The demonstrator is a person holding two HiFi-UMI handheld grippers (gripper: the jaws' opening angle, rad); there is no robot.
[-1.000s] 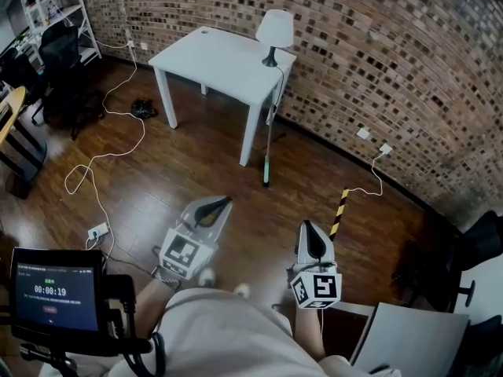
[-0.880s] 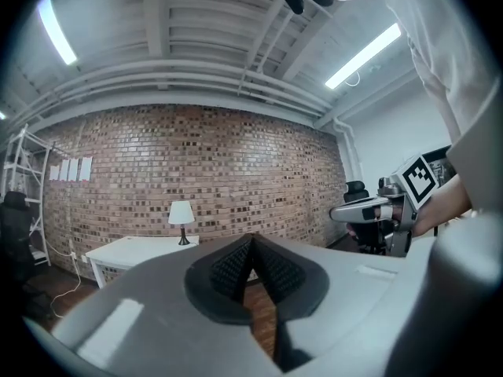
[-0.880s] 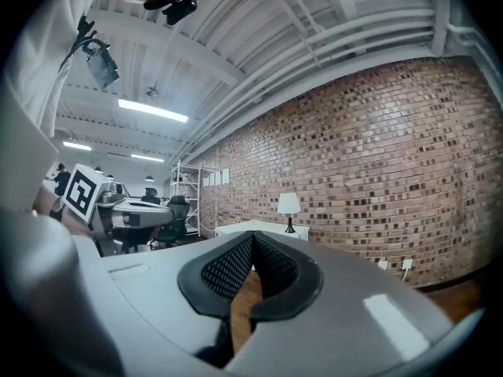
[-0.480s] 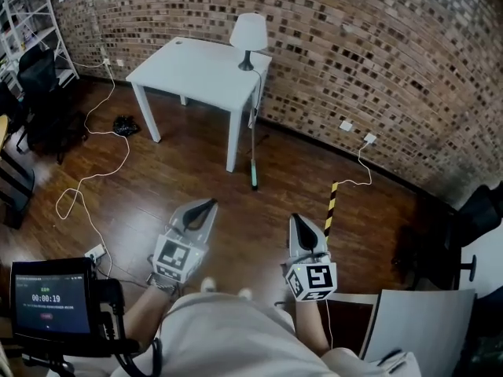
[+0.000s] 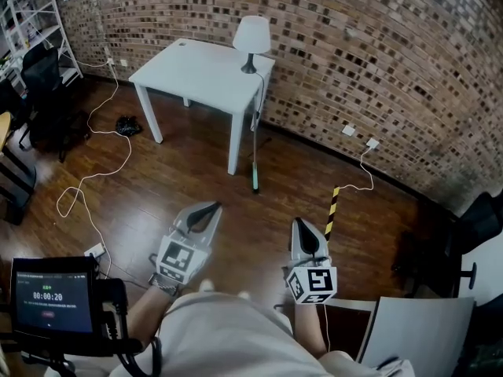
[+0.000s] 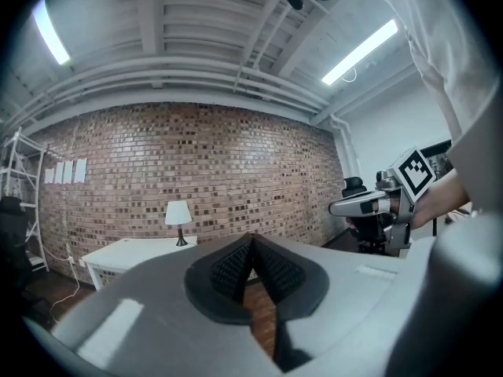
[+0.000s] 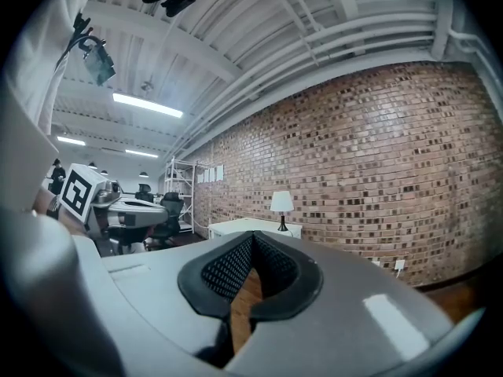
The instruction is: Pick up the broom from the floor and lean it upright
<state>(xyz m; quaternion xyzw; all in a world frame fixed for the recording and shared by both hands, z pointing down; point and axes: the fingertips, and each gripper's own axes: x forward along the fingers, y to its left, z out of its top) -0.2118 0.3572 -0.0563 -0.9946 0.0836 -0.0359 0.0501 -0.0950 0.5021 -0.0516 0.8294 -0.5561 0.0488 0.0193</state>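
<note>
The broom [image 5: 254, 144] is a thin pole that stands nearly upright against the corner of the white table [image 5: 196, 65], its green end on the wooden floor. My left gripper [image 5: 214, 207] is held low in front of the person, well short of the broom, shut with nothing in it. My right gripper [image 5: 299, 225] sits beside it to the right, also shut and empty. In the left gripper view the pads [image 6: 236, 267] meet with only floor beyond them. In the right gripper view the gripper [image 7: 251, 246] is closed the same way. Neither gripper view shows the broom clearly.
A white lamp [image 5: 252, 36] stands on the table by the brick wall. A yellow-black striped bar [image 5: 331, 210] lies on the floor right of the broom. Cables [image 5: 94, 171] trail across the left floor. Office chairs [image 5: 39, 77] stand far left, a timer screen [image 5: 49, 297] bottom left.
The head view has shifted a little, so the table and broom sit more to the left. Both grippers stay shut and almost still. The broom keeps leaning on the table.
</note>
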